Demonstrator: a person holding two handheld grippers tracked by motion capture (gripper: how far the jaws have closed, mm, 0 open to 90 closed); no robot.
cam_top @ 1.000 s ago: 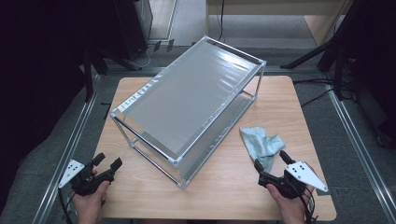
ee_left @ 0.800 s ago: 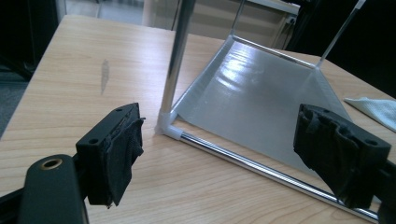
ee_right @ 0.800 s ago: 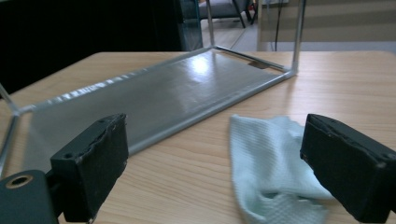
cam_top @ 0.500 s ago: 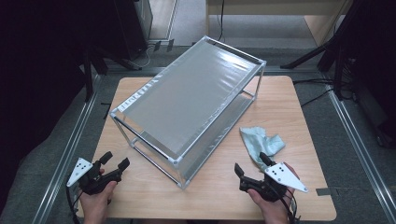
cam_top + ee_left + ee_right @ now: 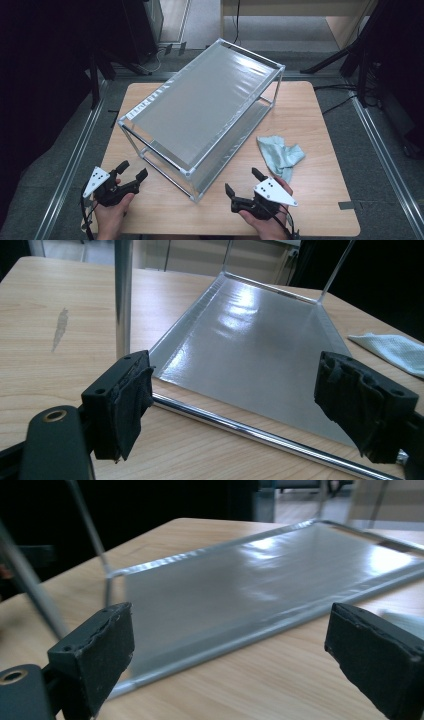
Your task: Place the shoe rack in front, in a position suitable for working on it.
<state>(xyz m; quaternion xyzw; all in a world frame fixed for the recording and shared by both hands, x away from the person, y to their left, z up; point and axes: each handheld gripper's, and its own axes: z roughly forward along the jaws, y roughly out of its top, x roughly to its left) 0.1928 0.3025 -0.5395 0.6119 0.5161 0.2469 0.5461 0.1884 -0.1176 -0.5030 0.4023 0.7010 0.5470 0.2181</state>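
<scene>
Metal tubing and silvery sheet make up the two-tier rack (image 5: 200,110), which stands diagonally on the wooden table (image 5: 320,125), running from the near left toward the far right. Its upper shelf (image 5: 210,100) is a flat grey panel with nothing lying on it. The lower shelf (image 5: 260,345), seen from the left gripper view as a glossy tray with shallow raised edges, likewise holds nothing; reflections of light cross its surface. A chrome rail (image 5: 250,432) runs along the near edge of that lower shelf, and an upright post (image 5: 123,295) rises at its corner.

To the right of the rack, apart from it, a crumpled pale blue-green cloth (image 5: 280,156) lies on the bare tabletop, just beyond the right gripper.

Near the front edge, the left gripper (image 5: 131,170) is held in the person's left hand (image 5: 111,216) with its jaws spread wide, pointing toward the rack's near corner and gripping nothing. The right gripper (image 5: 244,181), in the right hand (image 5: 265,225), also has its jaws wide apart and empty, aimed at the rack's near long side. Neither gripper touches the rack or the cloth.
</scene>
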